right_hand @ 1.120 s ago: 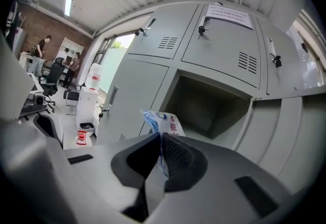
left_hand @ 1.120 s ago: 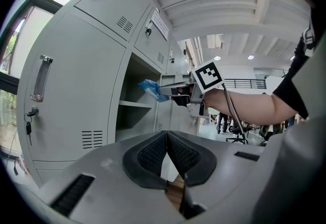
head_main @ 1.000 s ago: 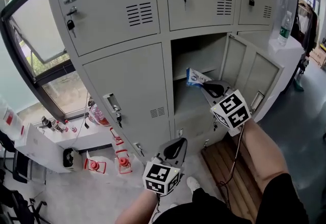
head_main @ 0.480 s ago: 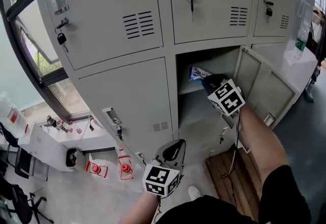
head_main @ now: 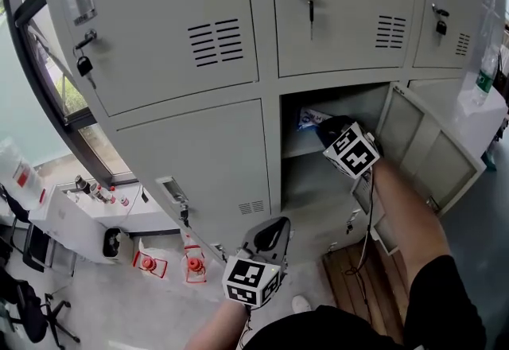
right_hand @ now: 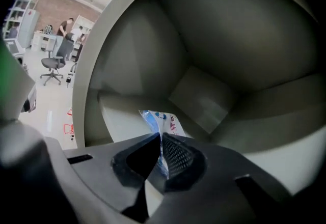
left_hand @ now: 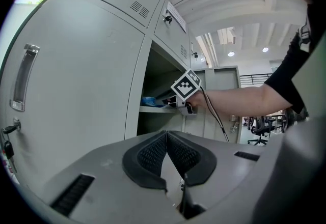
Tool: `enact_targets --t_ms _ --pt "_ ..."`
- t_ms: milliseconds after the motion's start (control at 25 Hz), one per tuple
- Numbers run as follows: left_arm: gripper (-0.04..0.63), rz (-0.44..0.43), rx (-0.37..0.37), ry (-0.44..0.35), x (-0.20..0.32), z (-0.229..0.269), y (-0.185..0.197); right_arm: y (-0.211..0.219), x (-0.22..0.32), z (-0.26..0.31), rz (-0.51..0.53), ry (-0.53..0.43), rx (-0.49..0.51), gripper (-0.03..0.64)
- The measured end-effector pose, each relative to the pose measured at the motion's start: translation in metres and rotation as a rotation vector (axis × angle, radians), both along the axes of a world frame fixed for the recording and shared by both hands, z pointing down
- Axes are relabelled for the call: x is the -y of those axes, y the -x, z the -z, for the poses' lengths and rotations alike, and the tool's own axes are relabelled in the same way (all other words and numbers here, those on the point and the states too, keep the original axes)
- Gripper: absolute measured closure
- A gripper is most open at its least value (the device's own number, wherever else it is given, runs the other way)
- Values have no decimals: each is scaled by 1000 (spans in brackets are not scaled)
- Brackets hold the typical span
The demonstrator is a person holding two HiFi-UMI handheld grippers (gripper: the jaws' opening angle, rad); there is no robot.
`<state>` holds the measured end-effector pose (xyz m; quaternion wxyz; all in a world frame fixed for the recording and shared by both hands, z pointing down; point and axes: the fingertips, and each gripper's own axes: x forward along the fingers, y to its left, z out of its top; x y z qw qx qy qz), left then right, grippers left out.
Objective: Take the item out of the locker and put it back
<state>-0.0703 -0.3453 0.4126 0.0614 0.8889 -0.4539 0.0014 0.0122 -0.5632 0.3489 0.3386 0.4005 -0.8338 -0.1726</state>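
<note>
1. My right gripper (head_main: 324,127) is inside the open locker compartment (head_main: 350,102). Its fingers (right_hand: 179,156) are clamped on the near end of a blue-and-white packet (right_hand: 161,118).
2. The packet runs straight ahead of my fingertips, its long axis roughly in line with the fingers. It stands on edge, with its thin faces between the pads. Its free end points deeper in, toward the back left corner of the shelf (right_hand: 119,118).
3. The shelf lies just below the packet, past its front edge. I cannot tell whether the free end touches it. As I judge it, setting the packet down turns on that gap.
4. My left gripper (left_hand: 165,152) has its fingers closed on nothing. It hangs low before the closed lower door (head_main: 207,157), well apart from the packet, so the right hand is nearer.
</note>
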Motion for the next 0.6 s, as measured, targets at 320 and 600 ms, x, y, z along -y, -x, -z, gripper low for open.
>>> enact_targets --t_ms 320,600 --pt "578 5 5 10 9 -3 -1 8 4 -11 41 10 -84 543" --pt "578 4 11 10 6 -3 -2 9 4 -13 39 15 -49 522"
